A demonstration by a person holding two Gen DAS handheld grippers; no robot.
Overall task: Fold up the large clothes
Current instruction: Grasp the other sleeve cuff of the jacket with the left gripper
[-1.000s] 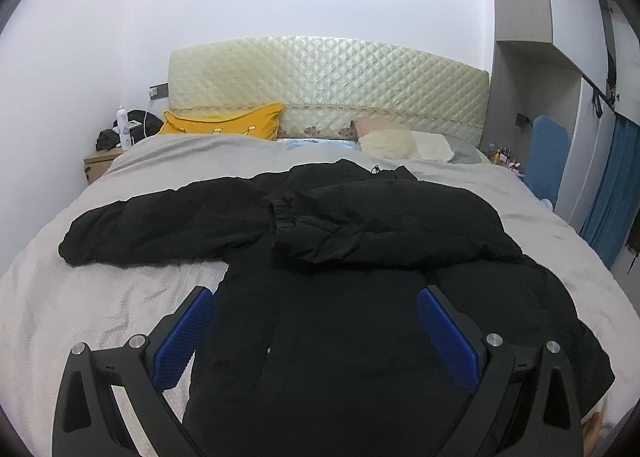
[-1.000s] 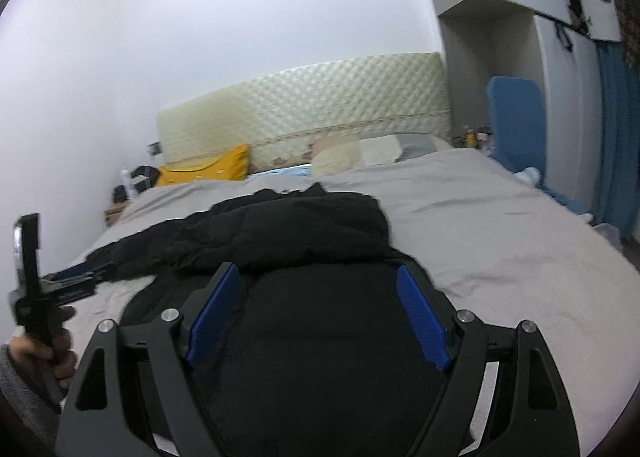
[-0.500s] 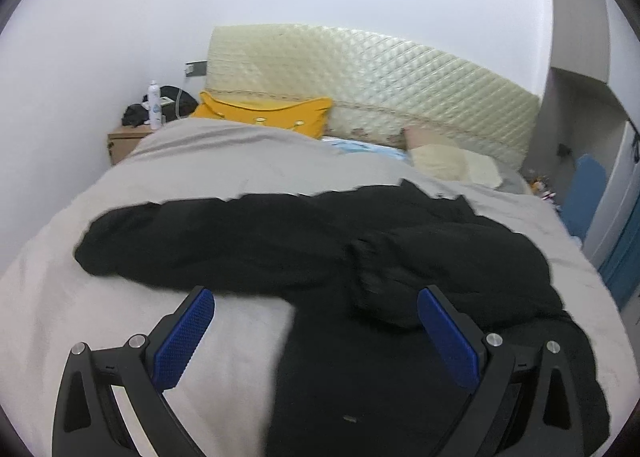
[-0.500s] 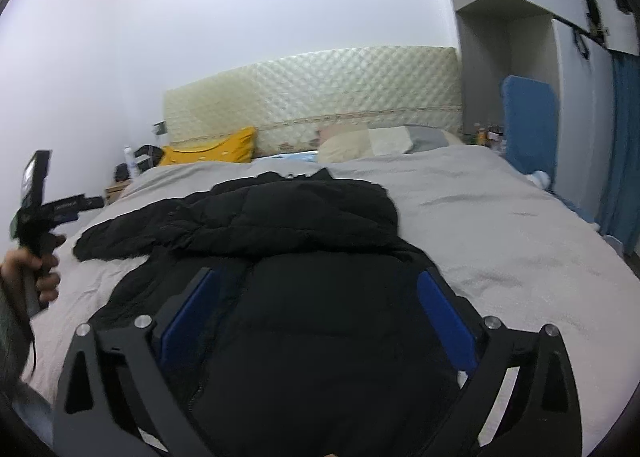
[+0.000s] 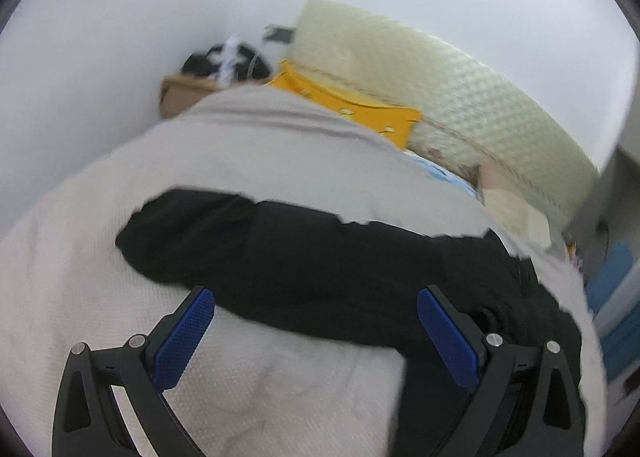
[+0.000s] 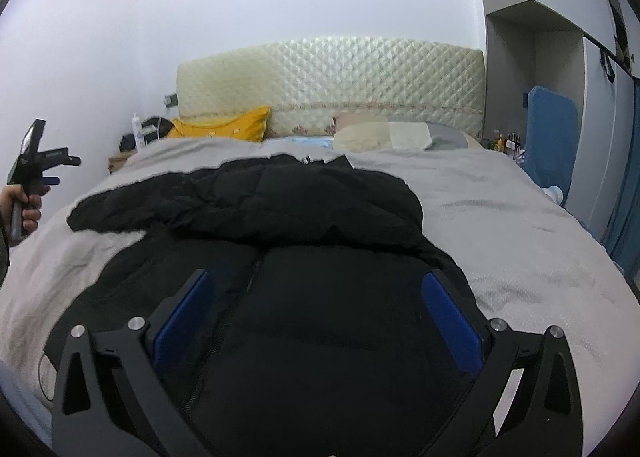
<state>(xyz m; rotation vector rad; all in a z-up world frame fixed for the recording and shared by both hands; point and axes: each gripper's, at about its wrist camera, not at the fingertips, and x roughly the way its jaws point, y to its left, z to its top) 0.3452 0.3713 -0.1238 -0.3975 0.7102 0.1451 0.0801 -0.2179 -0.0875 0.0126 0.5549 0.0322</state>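
A large black padded jacket (image 6: 320, 257) lies spread on the grey bed (image 6: 520, 241). Its right sleeve is folded across the chest. Its left sleeve (image 5: 248, 241) stretches out to the left over the bedcover (image 5: 248, 153). My left gripper (image 5: 314, 297) is open and empty, just short of that sleeve; it also shows at the far left of the right wrist view (image 6: 44, 169), held in a hand. My right gripper (image 6: 316, 285) is open and empty above the jacket's zipped front.
A quilted cream headboard (image 6: 332, 85) stands against the white wall. A yellow pillow (image 6: 224, 129) and pale pillows (image 6: 384, 135) lie at the head. A wooden nightstand (image 5: 180, 95) with a bottle is at the left. A blue board (image 6: 550, 137) and wardrobe are at the right.
My left gripper has swung left and toward the outstretched left sleeve, tilting the view. My right gripper has backed off slightly over the jacket front. Both stayed open.
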